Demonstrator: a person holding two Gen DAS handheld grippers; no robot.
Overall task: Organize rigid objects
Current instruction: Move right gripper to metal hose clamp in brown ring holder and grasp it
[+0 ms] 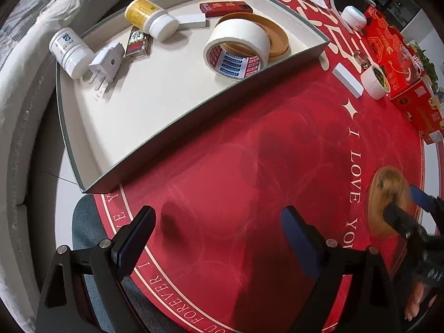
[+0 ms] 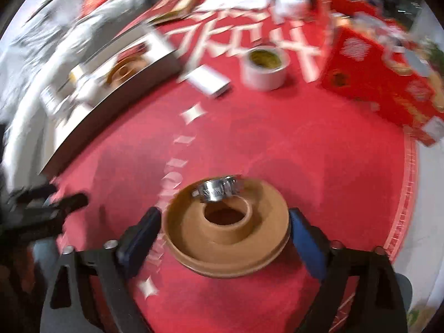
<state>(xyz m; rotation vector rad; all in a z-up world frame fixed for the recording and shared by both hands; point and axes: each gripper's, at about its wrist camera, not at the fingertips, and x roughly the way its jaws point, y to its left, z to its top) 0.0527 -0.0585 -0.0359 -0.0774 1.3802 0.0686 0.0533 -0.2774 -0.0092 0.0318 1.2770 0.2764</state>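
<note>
A brown disc [image 2: 227,238] with a hole in its middle sits between the blue pads of my right gripper [image 2: 224,216], which is shut on its rim. It stays sharp while the table behind blurs. A metal ring [image 2: 219,188] rests on the disc's far side. In the left wrist view the same disc [image 1: 385,194] and right gripper [image 1: 402,202] show at the far right. My left gripper [image 1: 217,213] hangs open over the bare red tablecloth, with nothing between its fingers. A grey tray [image 1: 194,122] lies beyond it, holding a masking tape roll [image 1: 236,47], another brown disc [image 1: 277,36], two bottles and a plug adapter [image 1: 106,62].
A white block [image 1: 348,79], a small tape roll [image 1: 374,79] and a white jar [image 1: 352,16] stand on the cloth right of the tray. Red gift boxes [image 1: 394,50] line the right edge. The round table's edge and a person's jeans are near my left fingers.
</note>
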